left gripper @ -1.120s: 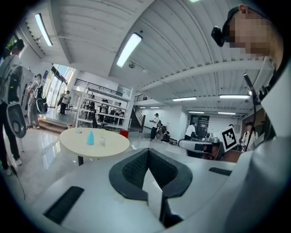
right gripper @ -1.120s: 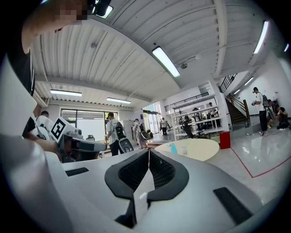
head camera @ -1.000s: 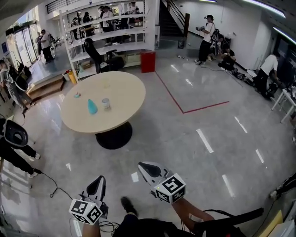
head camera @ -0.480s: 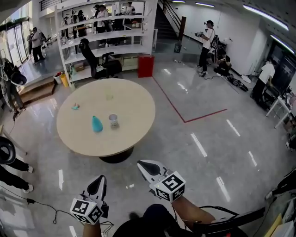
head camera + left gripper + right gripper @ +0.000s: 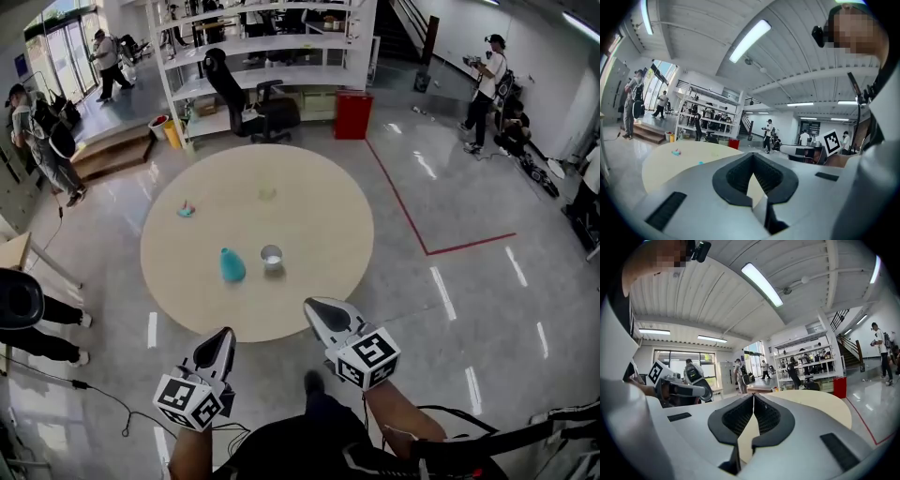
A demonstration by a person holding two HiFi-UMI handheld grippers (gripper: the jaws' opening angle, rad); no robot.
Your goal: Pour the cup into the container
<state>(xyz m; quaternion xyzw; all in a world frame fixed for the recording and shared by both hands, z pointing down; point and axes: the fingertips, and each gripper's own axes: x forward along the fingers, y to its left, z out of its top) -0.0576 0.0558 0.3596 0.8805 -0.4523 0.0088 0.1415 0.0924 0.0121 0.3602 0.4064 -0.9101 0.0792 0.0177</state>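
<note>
The cup [image 5: 272, 256] is a small grey cylinder with an open top. It stands upright on the round beige bench [image 5: 319, 216], in the near half of the top and a little left of centre. Its rim looks pale and its inside darker; whether it holds anything cannot be told. The container [image 5: 232, 265] is a teal, rounded vessel that narrows toward its top. It is also upright, just beside the cup on its left, with a slim gap between them. Both stand in from the bench's near edge.
</note>
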